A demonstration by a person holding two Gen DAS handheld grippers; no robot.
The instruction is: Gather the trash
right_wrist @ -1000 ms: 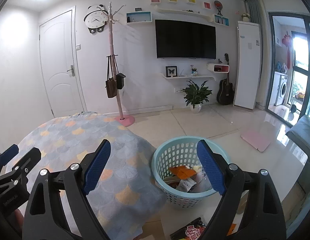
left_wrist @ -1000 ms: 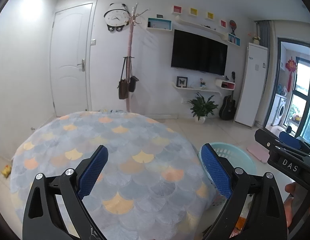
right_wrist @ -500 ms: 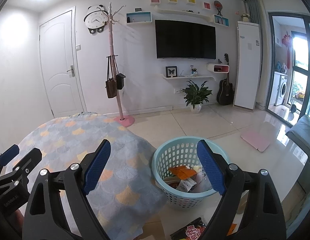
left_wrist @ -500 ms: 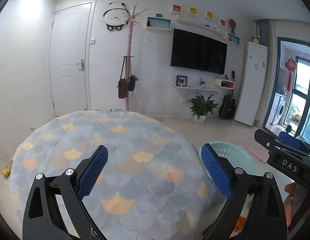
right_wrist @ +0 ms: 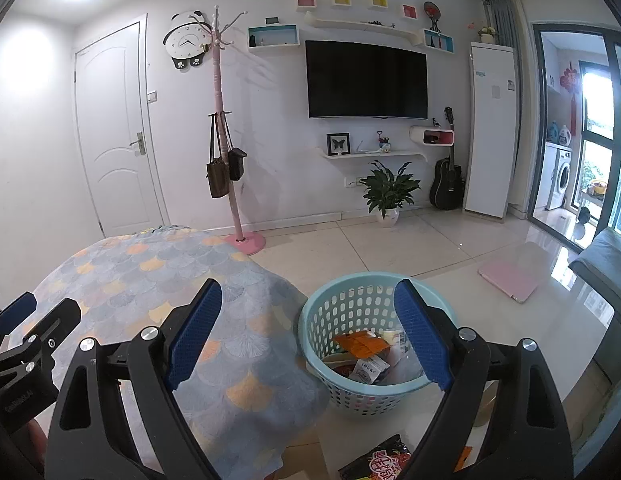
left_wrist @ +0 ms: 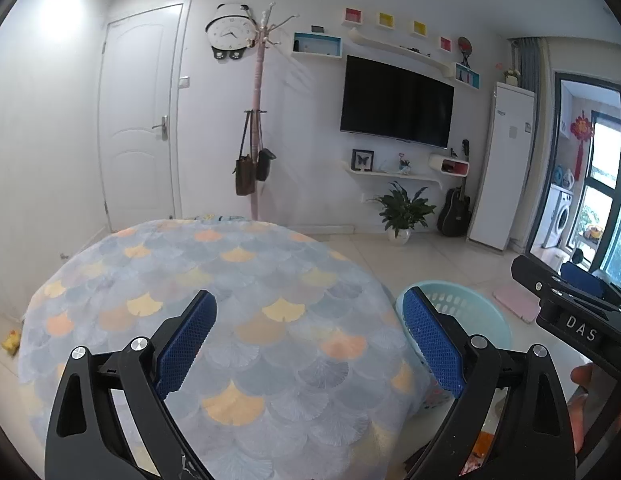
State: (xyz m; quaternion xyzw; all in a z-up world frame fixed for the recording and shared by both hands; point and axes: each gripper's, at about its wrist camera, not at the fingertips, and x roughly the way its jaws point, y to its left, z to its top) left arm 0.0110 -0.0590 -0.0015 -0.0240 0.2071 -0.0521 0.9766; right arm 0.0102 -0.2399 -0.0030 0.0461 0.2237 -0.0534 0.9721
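Trash point(right_wrist: 364, 354) inside basket point(right_wrist: 350, 396) shows only past right tongs point(right_wrist: 306, 332)

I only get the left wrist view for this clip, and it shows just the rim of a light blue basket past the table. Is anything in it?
Observer: Yes. The right wrist view shows the basket holding several wrappers, with an orange packet on top.
Operator: Any trash outside it?
Observer: A red and black snack packet lies just this side of the basket.
Operator: Is the right gripper carrying something?
Observer: No, the right gripper is open and empty.
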